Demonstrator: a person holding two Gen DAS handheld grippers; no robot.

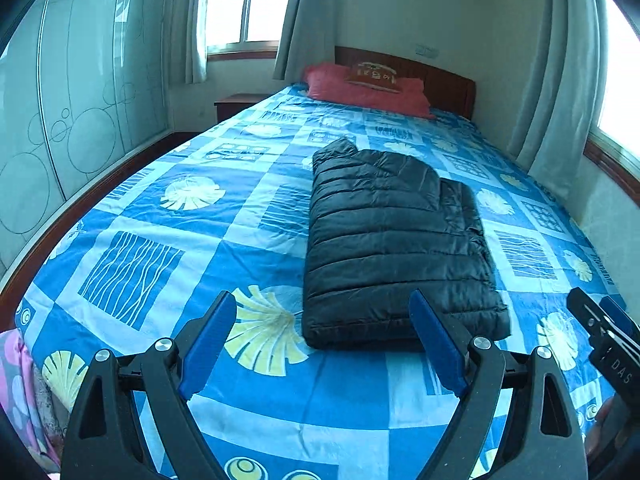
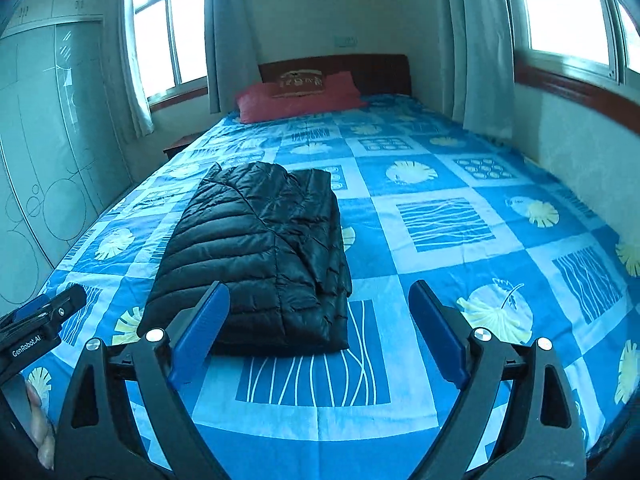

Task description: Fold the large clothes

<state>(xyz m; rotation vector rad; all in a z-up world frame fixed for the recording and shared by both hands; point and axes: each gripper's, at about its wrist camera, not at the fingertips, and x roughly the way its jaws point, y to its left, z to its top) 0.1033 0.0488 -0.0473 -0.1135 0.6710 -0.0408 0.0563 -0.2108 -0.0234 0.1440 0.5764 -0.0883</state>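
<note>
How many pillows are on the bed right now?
2: a red pillow lies across the head of the bed, and a smaller brown patterned pillow leans on it against the headboard. Others could be hidden behind.

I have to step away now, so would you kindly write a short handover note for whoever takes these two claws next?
Left claw: open, nothing in it, raised over the near end of the bed.
Right claw: open, nothing in it, beside the left.
Black puffer jacket: lies folded into a compact rectangle on the blue patterned bedsheet, neither claw touching it.
Done: the jacket looks fully folded.
Left: probably nothing, unless you want to square the uneven edge on its right.
</note>
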